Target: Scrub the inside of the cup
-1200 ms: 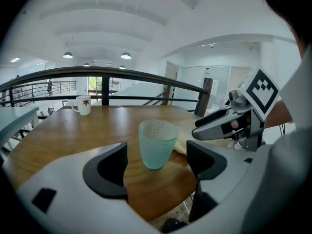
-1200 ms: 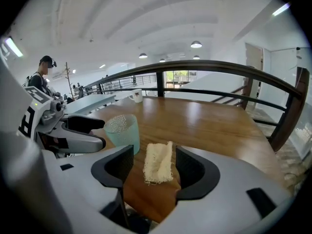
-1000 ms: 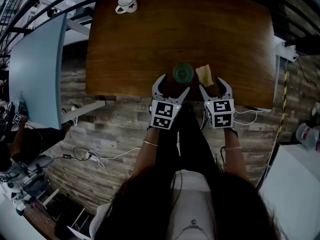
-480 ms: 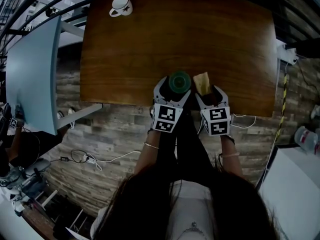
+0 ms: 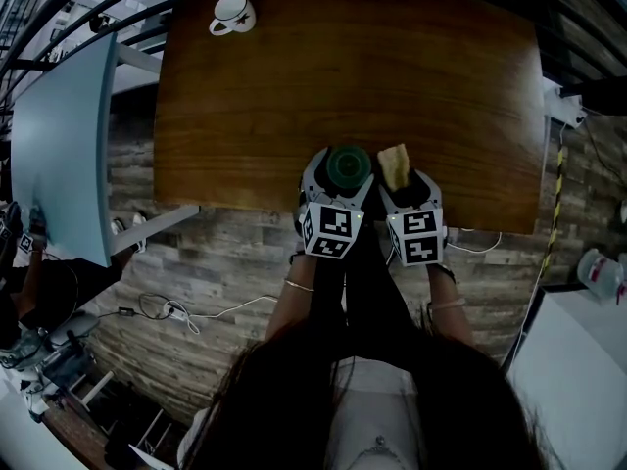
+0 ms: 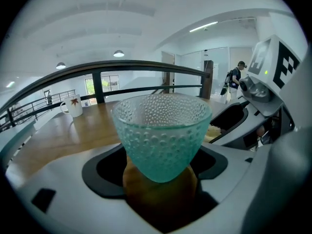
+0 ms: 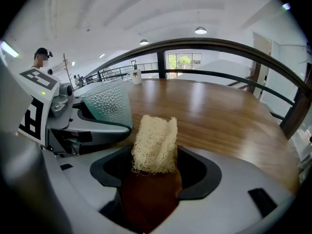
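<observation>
Two grippers, both loaded, side by side at the near edge of the wooden table (image 5: 392, 67).

Left gripper (image 5: 342, 170): we see its jaws clamped on the lower part of the cup (image 6: 161, 130). The cup is teal, dimpled glass, upright with its mouth up and nothing inside. We can't tell whether its base rests on the table or hangs just above it.

Right gripper (image 5: 408, 180): its jaws are pinched on a scrub pad (image 7: 155, 143). The pad is pale yellow and fibrous, and stands upright out of the jaws with its top half free.

Relation: the pad sits just beside the cup, on the cup's right and outside it. The right gripper view shows a gap between them, so no contact. The pad's top is about level with the cup's rim in that view. The two marker cubes are nearly touching in the head view.

Elsewhere we have a white mug (image 5: 233, 13) with a red leaf print at the far left corner of the table, well apart from both grippers, its handle pointing left. A dark railing (image 7: 234, 48) runs behind the table's far edge.
</observation>
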Action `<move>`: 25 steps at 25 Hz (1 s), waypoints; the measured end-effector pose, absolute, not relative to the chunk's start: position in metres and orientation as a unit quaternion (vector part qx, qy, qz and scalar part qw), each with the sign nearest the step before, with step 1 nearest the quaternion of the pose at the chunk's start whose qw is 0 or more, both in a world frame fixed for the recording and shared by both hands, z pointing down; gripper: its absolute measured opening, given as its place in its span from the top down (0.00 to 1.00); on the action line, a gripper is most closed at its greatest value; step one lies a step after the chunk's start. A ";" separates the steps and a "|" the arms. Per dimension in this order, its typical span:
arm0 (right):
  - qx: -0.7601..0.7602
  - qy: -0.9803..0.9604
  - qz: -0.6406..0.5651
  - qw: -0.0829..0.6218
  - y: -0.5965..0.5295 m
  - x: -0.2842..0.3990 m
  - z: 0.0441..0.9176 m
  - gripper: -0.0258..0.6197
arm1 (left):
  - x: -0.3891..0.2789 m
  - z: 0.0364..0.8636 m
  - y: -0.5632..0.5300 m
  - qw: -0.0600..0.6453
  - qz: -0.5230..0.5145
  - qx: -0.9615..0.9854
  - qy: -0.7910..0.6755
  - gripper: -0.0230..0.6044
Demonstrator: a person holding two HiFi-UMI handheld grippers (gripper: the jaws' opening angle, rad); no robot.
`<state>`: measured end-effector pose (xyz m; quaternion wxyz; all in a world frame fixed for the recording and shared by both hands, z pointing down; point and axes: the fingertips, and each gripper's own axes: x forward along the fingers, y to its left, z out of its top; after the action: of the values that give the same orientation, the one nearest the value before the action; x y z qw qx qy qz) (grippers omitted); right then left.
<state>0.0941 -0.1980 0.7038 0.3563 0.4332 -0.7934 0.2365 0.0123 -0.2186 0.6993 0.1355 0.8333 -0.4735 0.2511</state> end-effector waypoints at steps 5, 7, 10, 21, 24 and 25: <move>0.441 -0.787 0.233 0.363 -0.204 0.094 0.703 0.52 | 0.010 0.705 -0.222 0.116 0.283 0.824 -0.477 0.35; 0.442 -0.787 0.233 0.362 -0.205 0.092 0.702 0.55 | 0.011 0.707 -0.222 0.109 0.293 0.822 -0.475 0.40; 0.441 -0.788 0.231 0.363 -0.205 0.093 0.701 0.65 | 0.013 0.706 -0.221 0.101 0.295 0.824 -0.473 0.40; 0.451 -0.789 0.285 0.305 -0.211 0.101 0.695 0.84 | 0.011 0.689 -0.225 0.077 0.291 0.835 -0.460 0.41; 0.453 -0.795 0.276 0.294 -0.211 0.101 0.682 0.84 | 0.009 0.683 -0.223 0.064 0.298 0.838 -0.453 0.41; 0.453 -0.798 0.271 0.292 -0.212 0.100 0.677 0.84 | 0.008 0.681 -0.222 0.061 0.300 0.838 -0.452 0.41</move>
<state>0.1005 -0.2116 0.6768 0.2915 0.4532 -0.7976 0.2711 0.0083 -0.2224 0.6805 0.0609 0.8381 -0.4519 0.2996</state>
